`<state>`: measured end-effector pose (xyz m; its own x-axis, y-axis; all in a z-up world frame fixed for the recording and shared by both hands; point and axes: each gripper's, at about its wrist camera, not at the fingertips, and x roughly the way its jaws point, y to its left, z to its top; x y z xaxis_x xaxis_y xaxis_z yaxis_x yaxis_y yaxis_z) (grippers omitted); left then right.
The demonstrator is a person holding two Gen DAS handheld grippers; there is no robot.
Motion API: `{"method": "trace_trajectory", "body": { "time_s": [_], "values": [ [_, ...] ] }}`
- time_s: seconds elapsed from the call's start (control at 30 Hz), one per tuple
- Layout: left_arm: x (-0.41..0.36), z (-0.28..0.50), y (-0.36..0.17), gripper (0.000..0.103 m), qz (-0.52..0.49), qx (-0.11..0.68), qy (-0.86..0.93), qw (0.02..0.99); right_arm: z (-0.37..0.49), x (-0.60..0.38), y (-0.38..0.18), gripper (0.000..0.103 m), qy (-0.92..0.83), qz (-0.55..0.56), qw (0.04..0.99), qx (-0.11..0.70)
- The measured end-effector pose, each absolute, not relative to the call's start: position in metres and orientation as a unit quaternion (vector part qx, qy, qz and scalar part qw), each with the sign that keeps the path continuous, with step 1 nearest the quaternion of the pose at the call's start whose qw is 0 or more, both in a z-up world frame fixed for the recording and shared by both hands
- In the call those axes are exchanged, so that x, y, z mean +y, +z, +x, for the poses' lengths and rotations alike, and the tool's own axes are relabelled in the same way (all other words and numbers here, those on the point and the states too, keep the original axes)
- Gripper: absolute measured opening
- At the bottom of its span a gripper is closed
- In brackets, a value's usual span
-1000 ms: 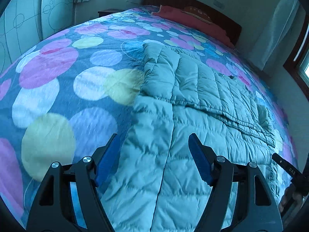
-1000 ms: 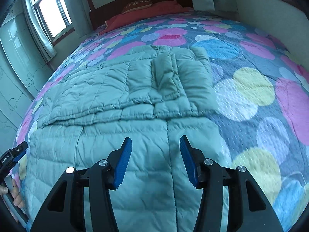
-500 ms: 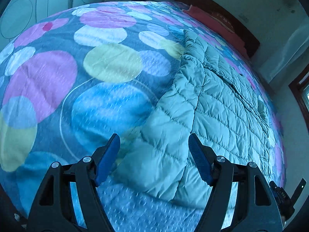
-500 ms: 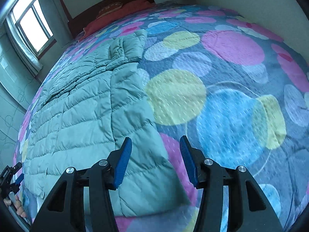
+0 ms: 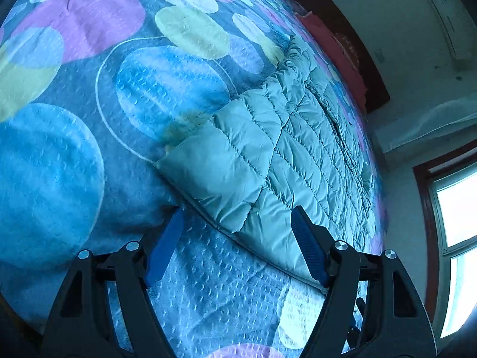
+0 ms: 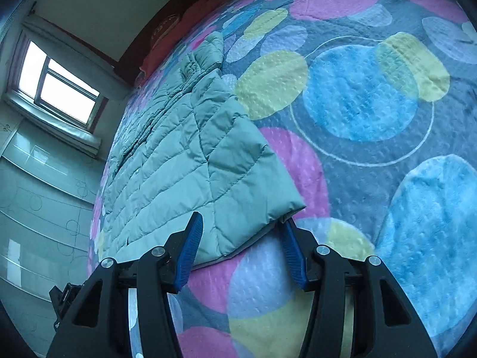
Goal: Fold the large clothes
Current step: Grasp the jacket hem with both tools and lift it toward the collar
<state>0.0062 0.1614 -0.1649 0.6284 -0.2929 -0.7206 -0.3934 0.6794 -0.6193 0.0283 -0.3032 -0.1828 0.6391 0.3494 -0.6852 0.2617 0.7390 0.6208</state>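
A pale green quilted down coat (image 5: 286, 149) lies flat on the bed, sleeves folded in; it also shows in the right wrist view (image 6: 190, 155). My left gripper (image 5: 235, 235) is open, its blue pads straddling the coat's near left hem corner, low over the bedspread. My right gripper (image 6: 241, 241) is open, its pads on either side of the coat's near right hem corner. Neither gripper holds anything.
The bedspread (image 5: 74, 149) is blue with large coloured circles and also shows in the right wrist view (image 6: 372, 119). A red pillow (image 5: 334, 47) and dark headboard (image 5: 372, 74) lie at the far end. A window (image 6: 56, 86) is beyond the coat.
Both grippers have drawn back from over the coat's middle to its near hem and dropped low, the left to the left corner, the right to the right corner. Both stayed open.
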Motion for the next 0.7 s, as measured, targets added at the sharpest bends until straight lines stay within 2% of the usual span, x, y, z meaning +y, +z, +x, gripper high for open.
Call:
{"method": "trace_trajectory", "body": {
  "time_s": [0.1,0.23,0.4,0.5,0.63,0.7],
  "values": [
    [0.158,0.011,-0.164,0.073,-0.396,0.422,0.033,0.815,0.034,-0.298,-0.185,0.053,0.034,0.371,0.832,0.411],
    [0.156,0.017,-0.168,0.062,-0.410,0.421,0.020,0.809,0.046,-0.296,-0.187,0.052,0.040,0.387,0.830,0.399],
    [0.153,0.013,-0.171,0.061,-0.404,0.411,0.022,0.817,0.050,-0.299,-0.191,0.036,0.034,0.390,0.830,0.398],
    [0.156,0.019,-0.171,0.061,-0.408,0.400,0.027,0.820,0.051,-0.300,-0.193,0.032,0.029,0.389,0.831,0.397],
    [0.160,0.027,-0.175,0.045,-0.417,0.392,0.032,0.820,0.054,-0.302,-0.194,0.027,0.026,0.388,0.832,0.396],
    [0.161,0.028,-0.178,0.024,-0.423,0.392,0.019,0.817,0.055,-0.303,-0.195,0.017,0.024,0.387,0.833,0.395]
  ]
}}
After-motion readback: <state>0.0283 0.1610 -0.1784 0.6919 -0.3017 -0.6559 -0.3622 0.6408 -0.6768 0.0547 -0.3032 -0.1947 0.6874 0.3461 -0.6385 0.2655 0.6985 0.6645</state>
